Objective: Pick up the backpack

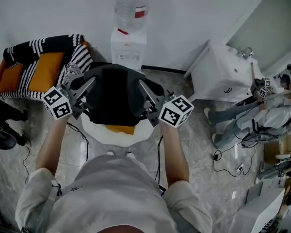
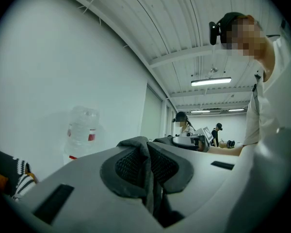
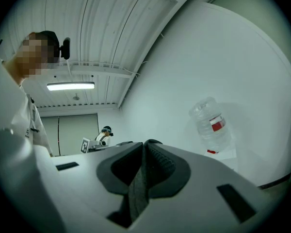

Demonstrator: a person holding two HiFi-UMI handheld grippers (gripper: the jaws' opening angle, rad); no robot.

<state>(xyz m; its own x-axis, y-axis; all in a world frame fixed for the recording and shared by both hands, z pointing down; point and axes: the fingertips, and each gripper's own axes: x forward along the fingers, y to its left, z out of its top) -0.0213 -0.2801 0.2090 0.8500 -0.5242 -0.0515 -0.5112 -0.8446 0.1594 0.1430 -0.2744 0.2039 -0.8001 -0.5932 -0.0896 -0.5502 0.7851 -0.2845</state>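
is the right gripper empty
No, the right gripper is shut on a grey strip of the backpack, pinched between its pads.

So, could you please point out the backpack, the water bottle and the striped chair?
backpack [image 1: 114, 97], head view, middle of its black body.
water bottle [image 1: 128, 8], head view, its clear body.
striped chair [image 1: 39, 45], head view, its backrest.

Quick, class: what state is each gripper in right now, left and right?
Left gripper: closed, pinching dark fabric of the backpack.
Right gripper: closed, pinching fabric of the backpack too.
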